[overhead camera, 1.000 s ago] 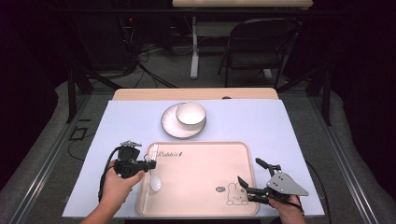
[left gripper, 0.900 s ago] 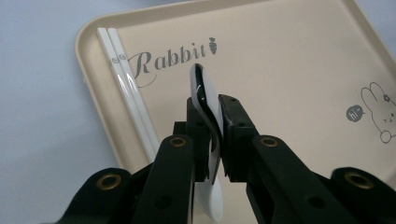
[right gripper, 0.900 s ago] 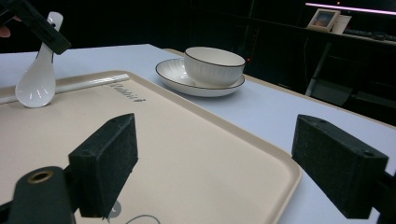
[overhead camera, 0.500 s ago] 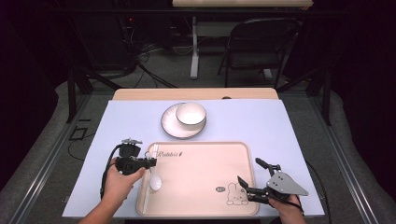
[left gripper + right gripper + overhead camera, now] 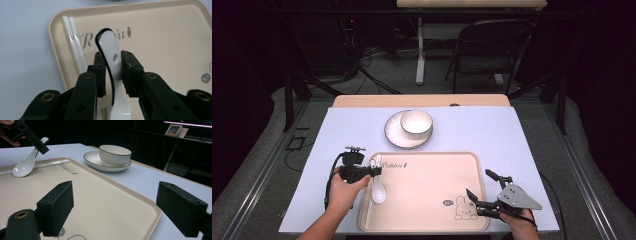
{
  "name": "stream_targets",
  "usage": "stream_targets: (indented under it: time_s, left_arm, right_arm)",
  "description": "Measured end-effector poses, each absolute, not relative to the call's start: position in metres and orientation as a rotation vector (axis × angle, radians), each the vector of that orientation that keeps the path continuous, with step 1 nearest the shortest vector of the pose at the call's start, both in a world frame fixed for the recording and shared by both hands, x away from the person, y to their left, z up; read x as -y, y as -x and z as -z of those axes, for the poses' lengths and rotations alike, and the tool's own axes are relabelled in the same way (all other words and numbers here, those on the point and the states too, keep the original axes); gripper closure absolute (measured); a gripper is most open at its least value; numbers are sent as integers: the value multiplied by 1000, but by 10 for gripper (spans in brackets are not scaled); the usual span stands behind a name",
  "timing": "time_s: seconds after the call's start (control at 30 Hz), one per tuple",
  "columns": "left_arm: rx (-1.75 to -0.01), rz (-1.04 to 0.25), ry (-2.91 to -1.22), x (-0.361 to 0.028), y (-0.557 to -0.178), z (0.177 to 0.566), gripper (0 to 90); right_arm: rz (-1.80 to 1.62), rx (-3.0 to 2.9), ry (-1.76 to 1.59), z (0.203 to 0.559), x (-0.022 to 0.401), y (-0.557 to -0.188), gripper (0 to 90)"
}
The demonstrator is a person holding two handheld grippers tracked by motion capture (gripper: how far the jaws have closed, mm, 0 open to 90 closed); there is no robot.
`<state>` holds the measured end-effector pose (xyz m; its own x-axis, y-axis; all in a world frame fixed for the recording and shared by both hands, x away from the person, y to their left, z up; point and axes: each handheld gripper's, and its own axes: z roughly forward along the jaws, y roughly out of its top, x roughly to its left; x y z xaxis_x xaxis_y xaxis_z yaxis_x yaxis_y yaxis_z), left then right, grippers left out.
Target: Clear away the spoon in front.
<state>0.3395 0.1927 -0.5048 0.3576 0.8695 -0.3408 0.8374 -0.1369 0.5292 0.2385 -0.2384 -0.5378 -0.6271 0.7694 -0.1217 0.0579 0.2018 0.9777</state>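
Spoon (image 5: 112, 72) lies bowl-down at tray's (image 5: 462, 165) near-left, handle between left gripper (image 5: 373, 170) pads. Jaws have just been opening; pads sit right beside the handle, grip looks slack. Chopsticks (image 5: 75, 47) lie just left of spoon. Right gripper (image 5: 476, 194) wide open, empty, over tray's near-right. Bowl (image 5: 416, 121) on plate (image 5: 394, 134) beyond tray.

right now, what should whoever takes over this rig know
Left gripper: jaws have just been opening, white ceramic spoon handle between them, apparently released.
Right gripper: open, empty, over the beige plastic tray, near right corner.
Done: spoon's scoop rests on tray beside white chopsticks.
White ribbed bowl on its plate sits beyond tray.
Left: probably back the left gripper off.
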Motion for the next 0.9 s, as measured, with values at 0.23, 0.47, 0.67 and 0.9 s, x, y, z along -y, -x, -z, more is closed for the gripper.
stream_targets:
  time_s: [0.23, 0.47, 0.67, 0.9]
  left_arm:
    - [-1498, -68, -1962, -189, -346, 513, 734]
    - [-1529, -55, -1959, -184, -355, 524, 726]
    - [-1545, -39, -1953, -180, -359, 532, 719]
    - [-1560, -45, -1953, -181, -361, 534, 710]
  right_arm:
    - [-1473, -1862, -769, 538, 238, -238, 139]
    - [-1474, -1863, -769, 538, 238, -238, 140]
    - [-1477, -1862, -765, 538, 238, -238, 140]
    - [-1476, -1863, -764, 537, 239, -238, 140]
